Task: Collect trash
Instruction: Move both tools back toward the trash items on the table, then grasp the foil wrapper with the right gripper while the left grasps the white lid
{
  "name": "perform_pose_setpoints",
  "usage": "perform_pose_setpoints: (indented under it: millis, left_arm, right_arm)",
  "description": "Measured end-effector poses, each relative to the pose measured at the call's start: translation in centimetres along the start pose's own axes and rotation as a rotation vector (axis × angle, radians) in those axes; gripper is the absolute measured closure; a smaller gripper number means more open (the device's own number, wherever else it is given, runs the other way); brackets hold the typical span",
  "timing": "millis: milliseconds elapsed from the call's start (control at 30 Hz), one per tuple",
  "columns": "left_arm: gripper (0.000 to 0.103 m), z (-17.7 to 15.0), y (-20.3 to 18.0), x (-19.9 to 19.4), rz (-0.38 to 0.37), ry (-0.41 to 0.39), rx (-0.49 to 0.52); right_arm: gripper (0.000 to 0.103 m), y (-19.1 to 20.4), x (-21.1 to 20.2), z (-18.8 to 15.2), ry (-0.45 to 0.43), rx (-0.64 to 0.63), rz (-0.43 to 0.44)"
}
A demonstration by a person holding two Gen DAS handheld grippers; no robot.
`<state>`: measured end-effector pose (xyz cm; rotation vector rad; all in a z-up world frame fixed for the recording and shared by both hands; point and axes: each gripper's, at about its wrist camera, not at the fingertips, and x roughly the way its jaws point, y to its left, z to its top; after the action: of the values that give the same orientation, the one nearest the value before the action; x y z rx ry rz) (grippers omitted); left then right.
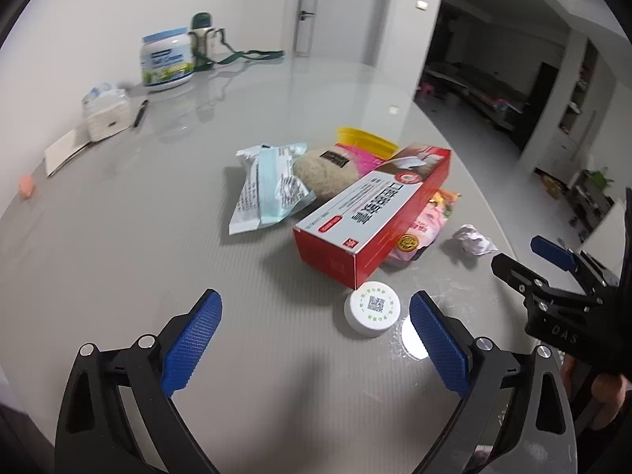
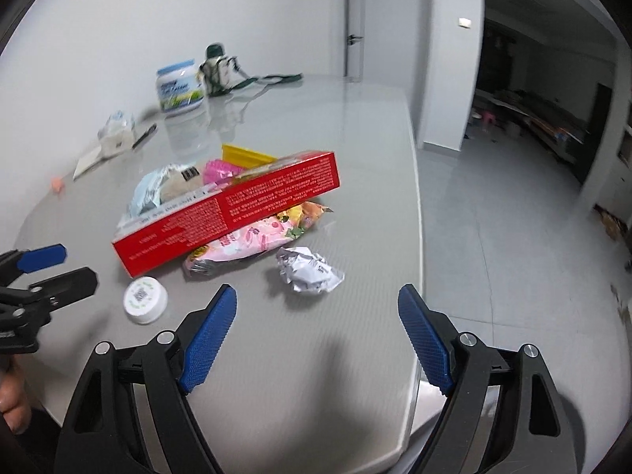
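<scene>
A pile of trash lies on the grey table. A red box rests on a pink wrapper. Beside it are a pale blue packet, a beige pouch and a yellow piece. A crumpled paper ball and a white round lid lie nearer. My left gripper is open and empty, just short of the lid. My right gripper is open and empty, just short of the paper ball.
A white tub, a green-capped bottle with strap, a tissue pack, a pen and a card stand at the far left. The table's right edge drops to the floor.
</scene>
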<state>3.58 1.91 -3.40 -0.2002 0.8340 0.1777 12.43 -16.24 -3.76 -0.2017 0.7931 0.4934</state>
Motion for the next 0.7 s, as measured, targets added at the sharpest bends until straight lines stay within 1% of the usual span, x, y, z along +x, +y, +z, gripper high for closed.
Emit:
perform_pose_setpoints:
  millis: [133,267,467,700]
  left_arm:
    - [0.008,-0.7,-0.6,1.0,0.039,0.040,-0.034]
    - [0.008,-1.3,-1.0,1.8,0.082,0.052,-0.043]
    - [0.008,-1.5,-0.8,2.7,0.089,0.065,-0.089]
    - [0.008,-1.7,-1.3,3.1,0.089,0.065,-0.090]
  right_arm:
    - [0.023,-0.4,1.7,0.6,0.027,-0.046,0.041]
    - [0.023,-0.6,3.3,1.0,0.044,-0.075,0.063]
    - [0.023,-0.8,4.3,1.4,0.052,-0.097,0.087]
    - [0.024,-0.8,4.4,1.7,0.048,-0.108,0.111]
